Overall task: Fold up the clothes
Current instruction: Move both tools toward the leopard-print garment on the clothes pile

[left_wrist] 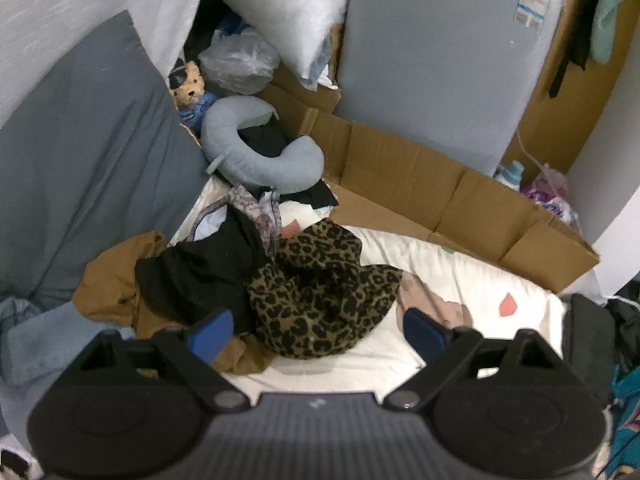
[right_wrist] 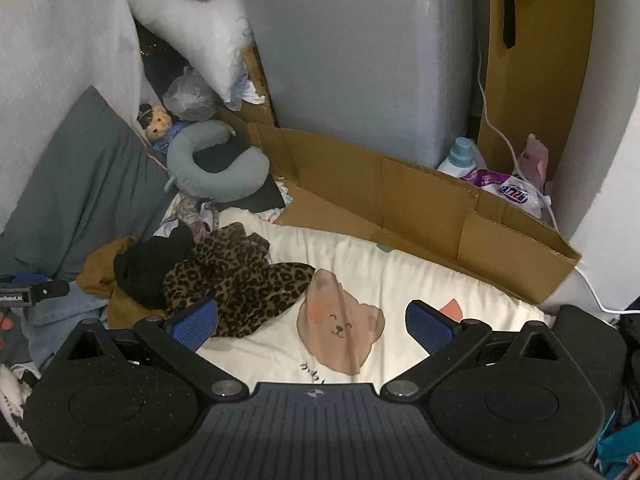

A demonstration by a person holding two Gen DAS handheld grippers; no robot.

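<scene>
Both tools, left tool (left_wrist: 318, 330) and right tool (right_wrist: 312, 326), hover spread and empty, presumably to grab the crumpled leopard-print garment (left_wrist: 320, 292) heaped beside the bear print (right_wrist: 340, 322) on the bed sheet (right_wrist: 420, 276).

we look down on a bed with a cream sheet (right_wrist: 400, 280) that carries a bear-face print (right_wrist: 340, 324). a grey pillow (right_wrist: 80, 200) leans against the white wall (right_wrist: 60, 40) on the left. a flattened cardboard sheet (right_wrist: 400, 200) lies along the far edge of the bed, and behind it stands a tall grey upright slab (right_wrist: 352, 60) with a label near its top. a white pillow (right_wrist: 200, 28) is propped in the corner, above a clear plastic bag (right_wrist: 186, 98), a small plush toy (right_wrist: 158, 122) and a grey neck pillow (right_wrist: 216, 164). to the right a brown wooden panel (right_wrist: 536, 60), a white cable (right_wrist: 496, 128), a detergent bottle (right_wrist: 460, 158) and refill pouches (right_wrist: 516, 192) sit by another white wall (right_wrist: 600, 160). the light is dim and cool.
</scene>
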